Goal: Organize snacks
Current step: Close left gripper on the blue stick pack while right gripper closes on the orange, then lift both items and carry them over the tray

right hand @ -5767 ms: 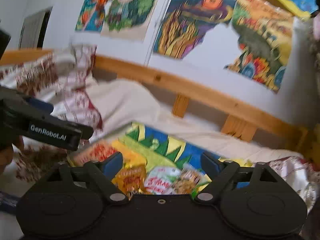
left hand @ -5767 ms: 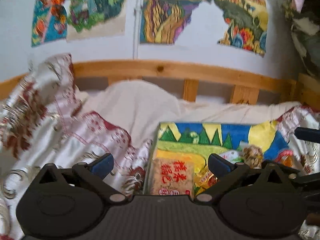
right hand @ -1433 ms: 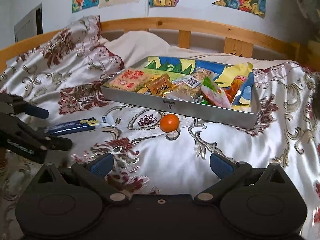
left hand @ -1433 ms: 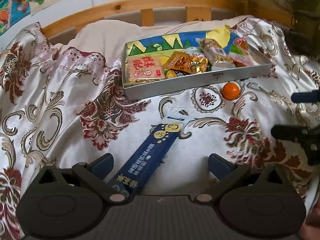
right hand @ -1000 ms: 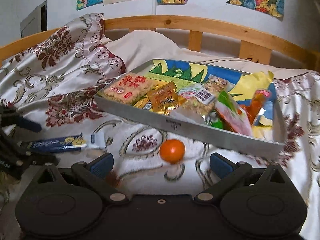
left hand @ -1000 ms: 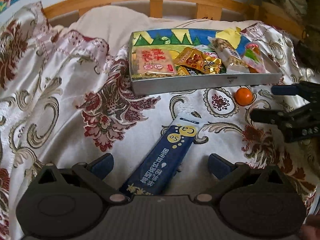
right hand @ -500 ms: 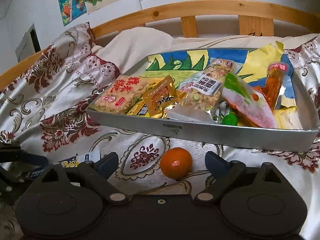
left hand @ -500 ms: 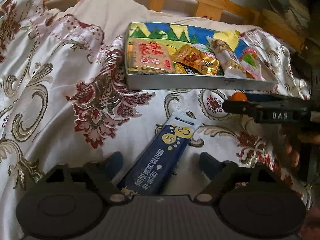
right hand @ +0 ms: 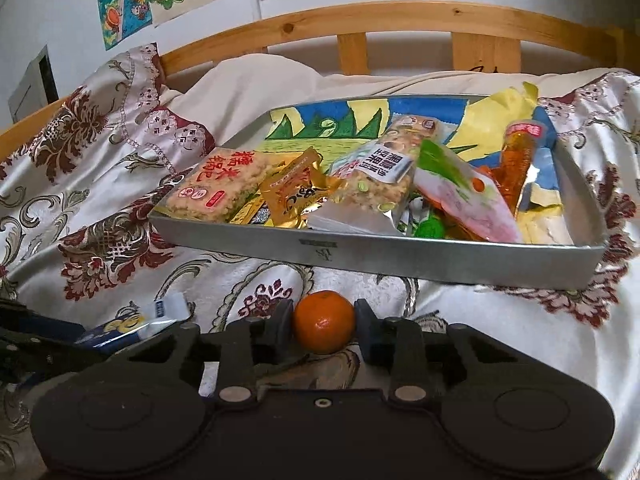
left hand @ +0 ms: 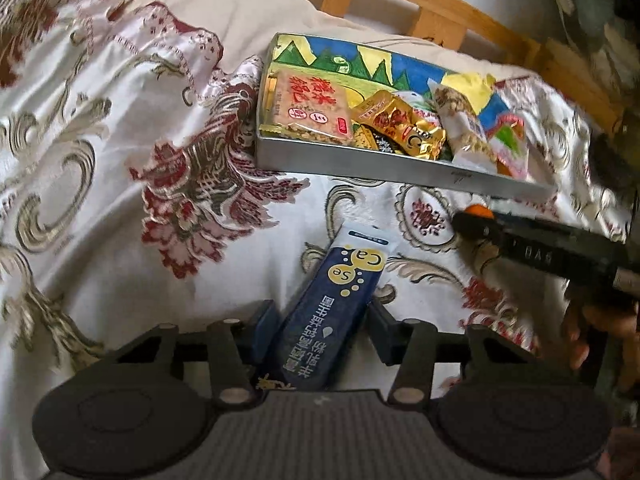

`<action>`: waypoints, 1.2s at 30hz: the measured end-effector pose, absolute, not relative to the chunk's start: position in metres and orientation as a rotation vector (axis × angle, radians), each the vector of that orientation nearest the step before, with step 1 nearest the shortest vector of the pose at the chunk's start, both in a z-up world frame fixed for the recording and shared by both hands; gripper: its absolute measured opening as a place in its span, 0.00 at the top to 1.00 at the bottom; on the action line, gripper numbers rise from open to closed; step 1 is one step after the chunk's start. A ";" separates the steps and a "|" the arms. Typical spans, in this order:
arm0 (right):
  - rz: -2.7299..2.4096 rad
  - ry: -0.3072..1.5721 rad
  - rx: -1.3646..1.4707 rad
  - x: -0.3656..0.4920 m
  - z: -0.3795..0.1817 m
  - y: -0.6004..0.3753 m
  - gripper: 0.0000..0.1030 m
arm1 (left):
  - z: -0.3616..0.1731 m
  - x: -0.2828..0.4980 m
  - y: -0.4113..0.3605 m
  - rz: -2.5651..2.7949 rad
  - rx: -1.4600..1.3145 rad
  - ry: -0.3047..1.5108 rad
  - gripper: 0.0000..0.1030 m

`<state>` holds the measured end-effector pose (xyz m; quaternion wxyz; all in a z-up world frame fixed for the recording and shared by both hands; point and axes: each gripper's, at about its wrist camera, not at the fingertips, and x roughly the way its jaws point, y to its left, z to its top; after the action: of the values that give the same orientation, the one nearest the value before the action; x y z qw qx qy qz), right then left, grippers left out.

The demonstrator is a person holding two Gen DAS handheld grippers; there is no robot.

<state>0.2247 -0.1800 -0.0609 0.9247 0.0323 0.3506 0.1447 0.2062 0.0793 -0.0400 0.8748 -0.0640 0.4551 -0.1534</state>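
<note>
Grippers are both tilting downward toward the patterned bedspread (right hand: 120, 184), each in front of the grey tray (right hand: 400, 254). The left gripper (left hand: 320, 326) is straddling the near end of a dark blue stick sachet (left hand: 336, 308), its jaws having just been closing and now sitting against the packet's edges. The right gripper (right hand: 324, 326) is pinching a small mandarin (right hand: 325, 322) just before the tray's front wall, its jaws having just been closing onto the fruit. Bare bedspread is lying open left of the tray; the wooden bed rail (right hand: 360, 20) is running behind it. In the left view, the right gripper's body is hiding most of the mandarin, and a hand (left hand: 596, 332) is being cut off at the frame edge.
</note>
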 end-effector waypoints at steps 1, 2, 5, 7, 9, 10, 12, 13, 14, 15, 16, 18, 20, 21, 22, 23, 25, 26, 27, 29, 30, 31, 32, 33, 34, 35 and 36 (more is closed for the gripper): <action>0.298 0.717 0.064 0.221 -0.060 -0.179 0.66 | -0.039 0.206 0.078 -0.319 -0.141 0.949 0.50; 0.301 0.717 0.064 0.219 -0.059 -0.179 0.66 | -0.039 0.205 0.077 -0.321 -0.147 0.948 0.51; 0.331 0.720 0.074 0.209 -0.055 -0.176 0.66 | -0.038 0.203 0.073 -0.333 -0.180 0.947 0.56; 0.354 0.724 0.076 0.202 -0.053 -0.172 0.66 | -0.037 0.201 0.071 -0.339 -0.201 0.946 0.57; 0.377 0.726 0.077 0.195 -0.051 -0.169 0.66 | -0.037 0.200 0.068 -0.343 -0.203 0.942 0.57; 0.393 0.731 0.082 0.191 -0.050 -0.167 0.66 | -0.036 0.199 0.067 -0.348 -0.203 0.941 0.57; 0.417 0.735 0.084 0.184 -0.048 -0.165 0.66 | -0.036 0.198 0.065 -0.356 -0.197 0.933 0.56; 0.424 0.739 0.089 0.181 -0.048 -0.165 0.66 | -0.035 0.197 0.064 -0.355 -0.190 0.927 0.50; 0.425 0.740 0.097 0.179 -0.048 -0.165 0.65 | -0.035 0.196 0.062 -0.357 -0.183 0.923 0.46; 0.425 0.740 0.102 0.176 -0.048 -0.167 0.65 | -0.034 0.196 0.061 -0.359 -0.176 0.921 0.41; 0.426 0.738 0.108 0.175 -0.047 -0.168 0.65 | -0.034 0.196 0.060 -0.358 -0.170 0.919 0.39; 0.425 0.732 0.123 0.173 -0.046 -0.171 0.64 | -0.035 0.196 0.059 -0.358 -0.158 0.923 0.39; 0.420 0.728 0.125 0.172 -0.046 -0.172 0.64 | -0.036 0.197 0.060 -0.359 -0.156 0.923 0.39; 0.418 0.726 0.120 0.172 -0.047 -0.171 0.64 | -0.037 0.197 0.060 -0.359 -0.156 0.922 0.39; 0.417 0.726 0.111 0.172 -0.047 -0.170 0.63 | -0.037 0.196 0.060 -0.359 -0.156 0.923 0.39; 0.418 0.726 0.102 0.172 -0.047 -0.168 0.63 | -0.037 0.196 0.060 -0.359 -0.156 0.923 0.40; 0.421 0.727 0.080 0.171 -0.047 -0.165 0.64 | -0.037 0.196 0.060 -0.353 -0.153 0.924 0.47; 0.420 0.728 0.071 0.172 -0.048 -0.164 0.65 | -0.036 0.196 0.059 -0.352 -0.151 0.925 0.49; 0.418 0.727 0.060 0.171 -0.048 -0.162 0.65 | -0.036 0.196 0.059 -0.350 -0.152 0.926 0.52; 0.414 0.722 0.036 0.170 -0.047 -0.159 0.65 | -0.035 0.196 0.059 -0.345 -0.160 0.926 0.57; 0.412 0.718 0.022 0.169 -0.047 -0.158 0.65 | -0.035 0.196 0.059 -0.348 -0.164 0.928 0.57; 0.412 0.716 0.010 0.168 -0.047 -0.157 0.65 | -0.035 0.196 0.059 -0.350 -0.167 0.929 0.58; 0.410 0.715 -0.004 0.168 -0.047 -0.155 0.65 | -0.034 0.196 0.059 -0.351 -0.167 0.931 0.59; 0.409 0.715 -0.015 0.167 -0.047 -0.154 0.65 | -0.034 0.195 0.058 -0.356 -0.167 0.933 0.60; 0.411 0.714 -0.032 0.167 -0.047 -0.152 0.65 | -0.033 0.195 0.057 -0.364 -0.166 0.932 0.61; 0.414 0.713 -0.046 0.166 -0.047 -0.150 0.65 | -0.033 0.194 0.056 -0.369 -0.165 0.931 0.61; 0.416 0.712 -0.060 0.166 -0.047 -0.147 0.65 | -0.032 0.193 0.055 -0.372 -0.165 0.932 0.61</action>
<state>0.1658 -0.1475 -0.0468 0.9157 -0.0293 0.3461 0.2023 0.1934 0.0551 -0.0321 0.8736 -0.0788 0.4460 -0.1780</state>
